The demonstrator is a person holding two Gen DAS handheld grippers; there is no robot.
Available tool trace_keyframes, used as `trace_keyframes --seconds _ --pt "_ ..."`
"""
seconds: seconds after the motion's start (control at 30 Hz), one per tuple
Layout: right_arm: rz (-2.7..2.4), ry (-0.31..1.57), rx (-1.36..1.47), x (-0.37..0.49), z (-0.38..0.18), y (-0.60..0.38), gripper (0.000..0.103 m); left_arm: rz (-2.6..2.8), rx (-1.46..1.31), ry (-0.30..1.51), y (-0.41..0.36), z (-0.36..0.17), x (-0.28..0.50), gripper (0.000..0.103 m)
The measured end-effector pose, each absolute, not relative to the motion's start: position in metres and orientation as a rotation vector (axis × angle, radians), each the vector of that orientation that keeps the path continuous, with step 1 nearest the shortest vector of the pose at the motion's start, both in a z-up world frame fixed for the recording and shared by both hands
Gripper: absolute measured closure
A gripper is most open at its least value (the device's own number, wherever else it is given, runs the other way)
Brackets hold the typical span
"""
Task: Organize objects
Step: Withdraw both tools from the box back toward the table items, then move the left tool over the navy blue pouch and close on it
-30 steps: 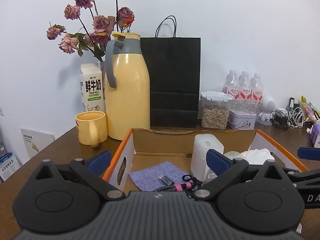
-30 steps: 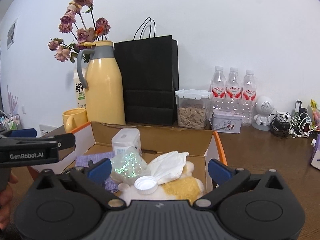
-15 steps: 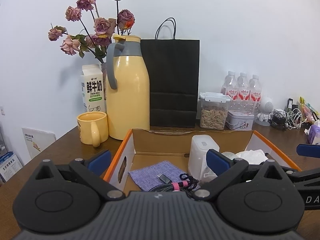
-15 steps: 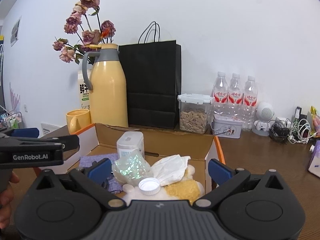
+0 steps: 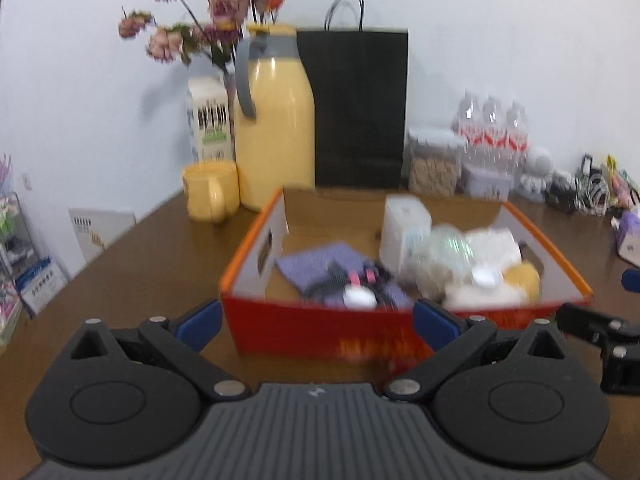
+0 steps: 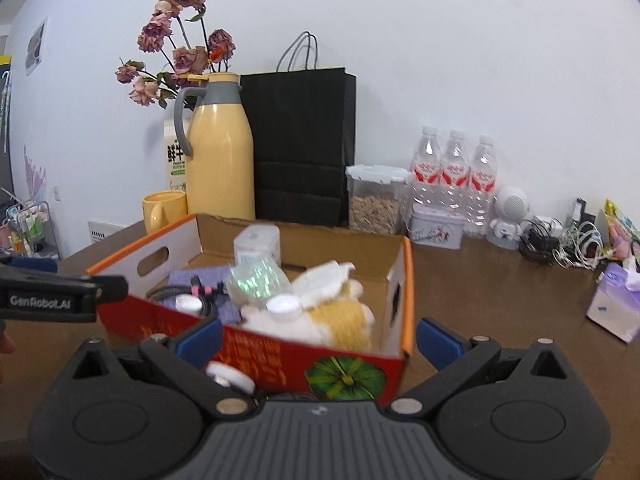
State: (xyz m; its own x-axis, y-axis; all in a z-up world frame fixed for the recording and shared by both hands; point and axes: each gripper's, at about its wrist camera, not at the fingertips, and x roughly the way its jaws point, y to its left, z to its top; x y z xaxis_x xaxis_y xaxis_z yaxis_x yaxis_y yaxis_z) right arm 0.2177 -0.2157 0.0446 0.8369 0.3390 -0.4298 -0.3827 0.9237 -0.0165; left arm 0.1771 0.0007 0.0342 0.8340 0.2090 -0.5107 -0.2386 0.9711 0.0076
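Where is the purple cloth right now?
In both wrist views the purple cloth lies flat in the left half of the cardboard box, under the coiled cable and left of the white container.

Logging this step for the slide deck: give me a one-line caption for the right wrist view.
Right gripper, fingers open, faces the red cardboard box of mixed items on the wooden table.

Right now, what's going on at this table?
A person holds a pair of tongs in each hand in front of a cardboard box on the wooden table. Both the left tongs and the right tongs are open and empty. The box holds a purple cloth, a coiled cable, a white container and a plush toy.
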Motion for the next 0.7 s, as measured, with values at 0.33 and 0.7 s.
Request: trace_keyframes --seconds 0.33,0.7 --pt "0.366 0.495 -0.08 0.197 0.022 -0.246 0.0 0.294 -0.094 0.744 -0.027 -0.005 0.158 0.0" --pt "0.394 0.511 -0.072 0.187 0.015 -0.247 0.0 0.374 -0.098 0.734 -0.043 -0.008 0.139 0.0"
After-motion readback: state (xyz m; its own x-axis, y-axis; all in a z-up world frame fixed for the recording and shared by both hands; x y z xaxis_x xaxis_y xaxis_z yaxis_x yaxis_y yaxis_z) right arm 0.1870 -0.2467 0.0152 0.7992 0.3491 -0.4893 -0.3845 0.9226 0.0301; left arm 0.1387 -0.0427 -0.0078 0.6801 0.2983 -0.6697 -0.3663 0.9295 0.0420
